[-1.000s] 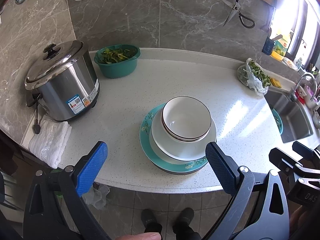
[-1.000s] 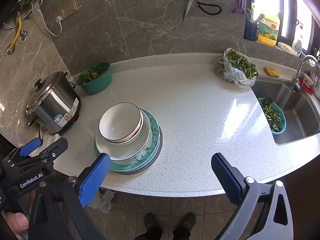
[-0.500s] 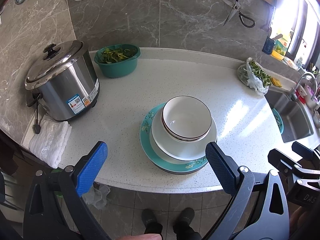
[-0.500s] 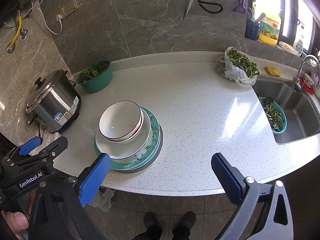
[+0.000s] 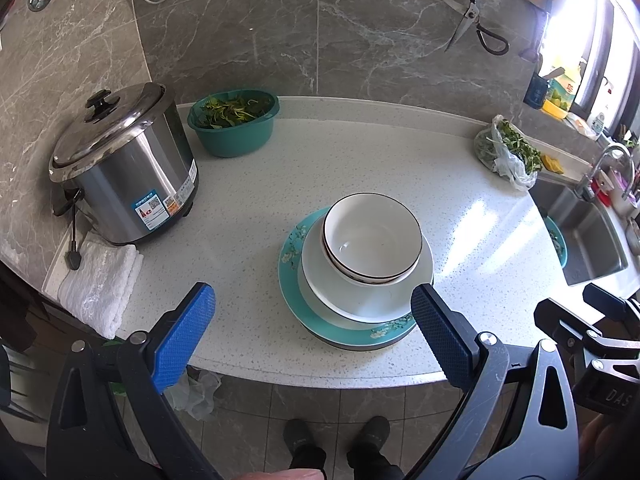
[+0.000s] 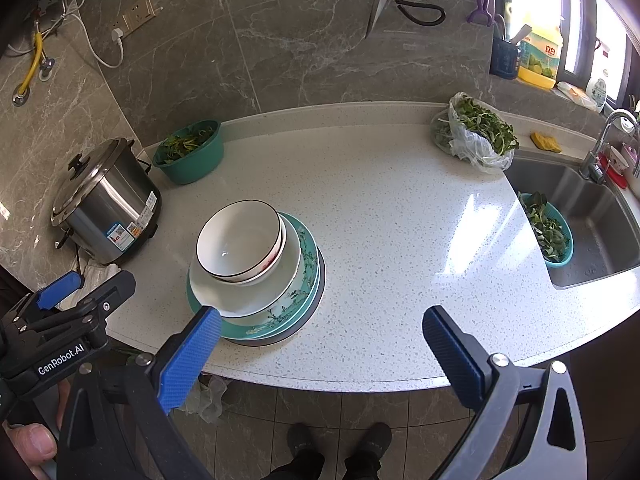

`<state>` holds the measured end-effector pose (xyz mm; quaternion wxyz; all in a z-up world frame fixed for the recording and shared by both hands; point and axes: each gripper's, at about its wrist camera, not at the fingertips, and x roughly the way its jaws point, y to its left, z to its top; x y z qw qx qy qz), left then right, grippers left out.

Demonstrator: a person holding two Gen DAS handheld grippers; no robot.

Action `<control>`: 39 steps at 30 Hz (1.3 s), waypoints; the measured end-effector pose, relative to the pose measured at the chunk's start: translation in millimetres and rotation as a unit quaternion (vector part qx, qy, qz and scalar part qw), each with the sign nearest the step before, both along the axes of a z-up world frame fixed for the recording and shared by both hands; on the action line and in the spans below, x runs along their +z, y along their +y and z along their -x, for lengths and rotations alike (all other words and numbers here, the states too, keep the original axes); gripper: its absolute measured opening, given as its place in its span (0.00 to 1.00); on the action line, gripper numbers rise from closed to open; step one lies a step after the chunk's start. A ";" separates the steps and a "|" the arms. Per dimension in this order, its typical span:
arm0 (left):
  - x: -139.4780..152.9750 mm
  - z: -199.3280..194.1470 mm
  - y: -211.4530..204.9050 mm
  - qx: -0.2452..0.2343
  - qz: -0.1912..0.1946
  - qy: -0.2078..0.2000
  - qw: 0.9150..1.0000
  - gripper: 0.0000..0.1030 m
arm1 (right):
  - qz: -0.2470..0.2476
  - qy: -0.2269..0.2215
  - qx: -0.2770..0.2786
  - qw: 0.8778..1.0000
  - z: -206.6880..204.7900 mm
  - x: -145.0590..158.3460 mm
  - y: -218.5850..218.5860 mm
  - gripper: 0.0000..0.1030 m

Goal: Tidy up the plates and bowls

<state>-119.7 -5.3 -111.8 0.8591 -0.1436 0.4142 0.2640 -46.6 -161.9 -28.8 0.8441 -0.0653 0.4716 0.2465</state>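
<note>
Stacked near the counter (image 5: 400,160) edge, bowls (image 5: 372,240) are nested on plates (image 5: 294,280); left gripper (image 5: 312,326) and right gripper (image 6: 320,352) are held wide, empty.

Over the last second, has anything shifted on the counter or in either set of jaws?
Almost nothing. The right gripper eased slightly toward the dish stack; nothing was grasped or released. The left gripper held position, both jaws open and empty, bowls and plates undisturbed.

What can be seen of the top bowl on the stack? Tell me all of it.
The top bowl is white and glossy, ceramic by the look, with a thin dark rim line. It sits upright and empty, nested in a second bowl that shows red marks on its side. Both rest on a white plate on teal floral plates. No gripper touches it.
</note>
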 end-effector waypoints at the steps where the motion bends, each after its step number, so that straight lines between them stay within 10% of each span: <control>1: -0.1 0.3 0.3 0.000 0.000 0.000 1.000 0.97 | 0.000 0.000 0.000 1.000 -0.2 0.0 0.0 1.00; 39: 1.5 -5.0 4.5 -0.004 0.000 0.000 1.000 0.97 | 0.001 0.002 0.003 1.000 -3.4 0.3 -0.8 1.00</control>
